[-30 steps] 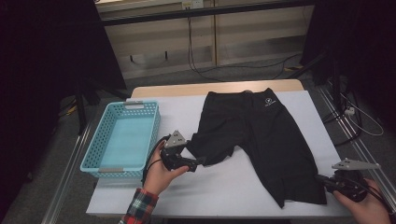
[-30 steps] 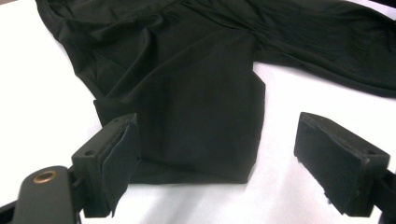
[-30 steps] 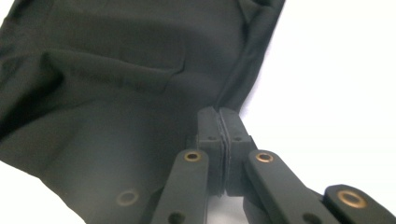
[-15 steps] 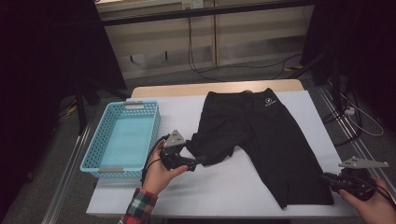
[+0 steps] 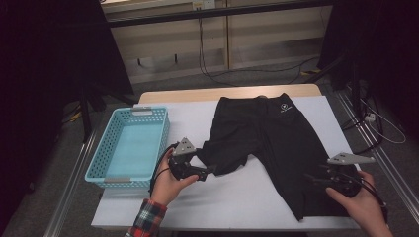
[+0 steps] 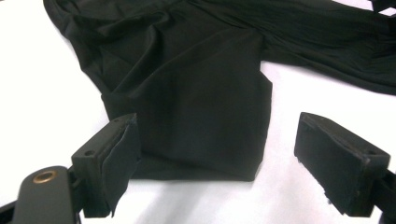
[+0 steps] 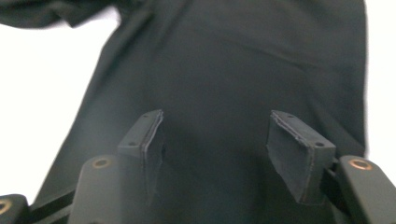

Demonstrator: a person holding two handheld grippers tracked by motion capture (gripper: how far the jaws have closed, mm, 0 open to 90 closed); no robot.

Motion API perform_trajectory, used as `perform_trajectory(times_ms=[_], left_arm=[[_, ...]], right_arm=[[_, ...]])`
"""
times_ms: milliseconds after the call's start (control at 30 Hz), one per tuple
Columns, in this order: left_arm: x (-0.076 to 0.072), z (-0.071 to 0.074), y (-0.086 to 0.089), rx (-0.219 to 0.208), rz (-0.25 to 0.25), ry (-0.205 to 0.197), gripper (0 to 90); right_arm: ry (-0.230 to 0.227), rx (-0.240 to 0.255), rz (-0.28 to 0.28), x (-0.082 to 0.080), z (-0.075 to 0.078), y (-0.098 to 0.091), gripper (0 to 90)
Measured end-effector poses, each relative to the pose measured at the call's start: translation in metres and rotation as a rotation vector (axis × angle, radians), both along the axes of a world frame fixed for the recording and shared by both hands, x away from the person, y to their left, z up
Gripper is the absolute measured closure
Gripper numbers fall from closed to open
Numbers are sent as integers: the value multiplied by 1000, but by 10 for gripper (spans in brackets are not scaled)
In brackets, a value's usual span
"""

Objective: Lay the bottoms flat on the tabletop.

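Black shorts [image 5: 276, 143] lie spread flat on the white table [image 5: 232, 202], waistband at the far side. My left gripper [image 5: 211, 172] rests at the hem of the shorts' left leg [image 6: 201, 116]. In the left gripper view its jaws [image 6: 218, 135] stand wide open, with the hem lying on the table between them and untouched. My right gripper [image 5: 312, 177] hovers over the shorts' right leg near the table's front right corner. Its jaws [image 7: 215, 130] have just been opening and stand apart above the black cloth [image 7: 243, 70], gripping nothing.
A light-blue plastic basket [image 5: 148, 109] with nothing in it stands at the table's left end, just left of my left hand. Bare white tabletop lies in front of the shorts. Dark floor, cables and metal rails surround the table.
My right gripper has shifted left from the table's front right corner onto the right leg, and its jaws have parted. The left gripper and the shorts have stayed in place.
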State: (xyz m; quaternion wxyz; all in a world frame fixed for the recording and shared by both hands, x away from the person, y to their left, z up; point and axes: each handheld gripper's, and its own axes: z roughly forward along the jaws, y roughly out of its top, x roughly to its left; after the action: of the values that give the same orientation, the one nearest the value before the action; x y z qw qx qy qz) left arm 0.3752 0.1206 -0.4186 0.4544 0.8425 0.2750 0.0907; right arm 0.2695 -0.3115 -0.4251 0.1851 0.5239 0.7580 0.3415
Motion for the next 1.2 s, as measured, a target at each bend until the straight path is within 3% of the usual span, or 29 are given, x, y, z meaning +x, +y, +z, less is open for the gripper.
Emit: perform_trajectory(times_ms=[233, 700, 1200], left_arm=[[0, 0, 2, 1, 7, 1, 143], [0, -1, 7, 5, 29, 2, 129], [-2, -3, 15, 7, 54, -3, 128]], right_arm=[[-32, 33, 48, 19, 1, 36, 312], [-69, 39, 188, 42, -2, 101, 276], [-70, -7, 300, 60, -9, 152, 374]])
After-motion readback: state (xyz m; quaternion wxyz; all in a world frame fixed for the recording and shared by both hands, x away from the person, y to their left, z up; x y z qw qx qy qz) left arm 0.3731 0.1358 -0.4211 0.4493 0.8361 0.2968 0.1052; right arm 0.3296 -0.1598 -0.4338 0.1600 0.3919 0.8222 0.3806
